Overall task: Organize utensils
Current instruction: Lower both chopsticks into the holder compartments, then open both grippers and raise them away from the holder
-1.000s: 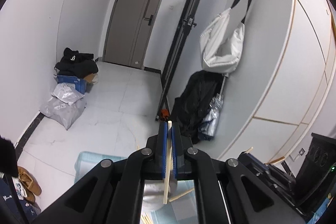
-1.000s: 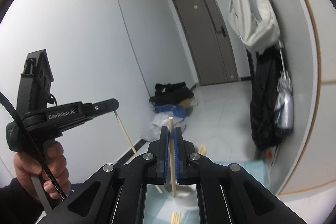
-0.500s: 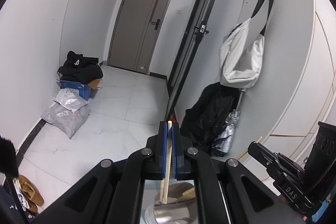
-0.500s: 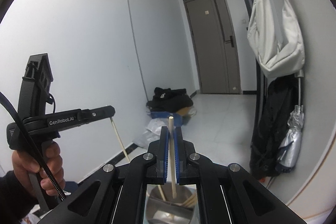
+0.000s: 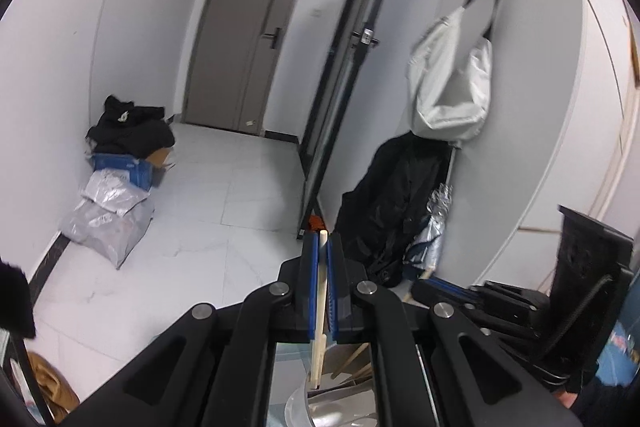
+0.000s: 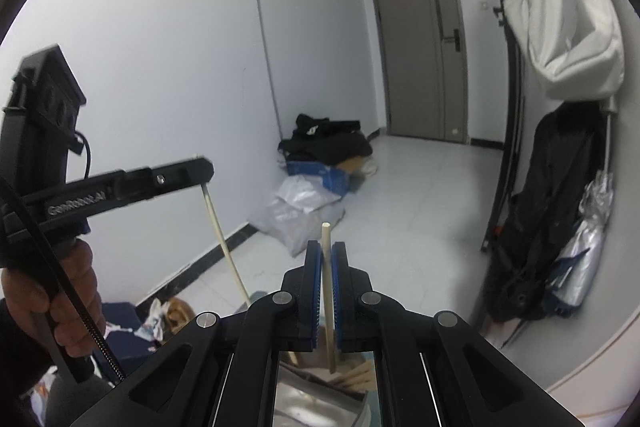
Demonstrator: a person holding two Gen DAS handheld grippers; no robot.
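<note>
The left gripper (image 5: 319,247) was clamped tight on a chopstick (image 5: 320,307), its blue pads (image 5: 312,287) pressing the pale wood from both sides. The stick ran nearly upright between them, its top just clear of the fingertips and its lower end hanging over a metal holder (image 5: 320,407) below, where other sticks (image 5: 352,359) lay slanted. Whether the end touched anything I could not tell.

The right gripper (image 6: 326,251) held a second chopstick (image 6: 327,291) the same way, closed firmly on it, the stick upright with its tip standing above the fingers and its bottom end over the same shiny holder (image 6: 312,399), beside a few more wooden sticks (image 6: 356,373).

From the right side, the left gripper (image 6: 202,169) showed at the left, gripped by a hand (image 6: 60,299), with its chopstick (image 6: 224,239) slanting down towards the holder. From the left side, the other gripper (image 5: 460,291) lay low at the right, just beside.

Beyond them stretched a white tiled floor (image 5: 200,227) up to a grey door (image 5: 244,35). A blue box (image 5: 124,167) under black clothes sat by the wall with grey bags (image 5: 108,219) in front. A white bag (image 5: 452,83) hung on the right wall above a black coat (image 5: 396,203).
</note>
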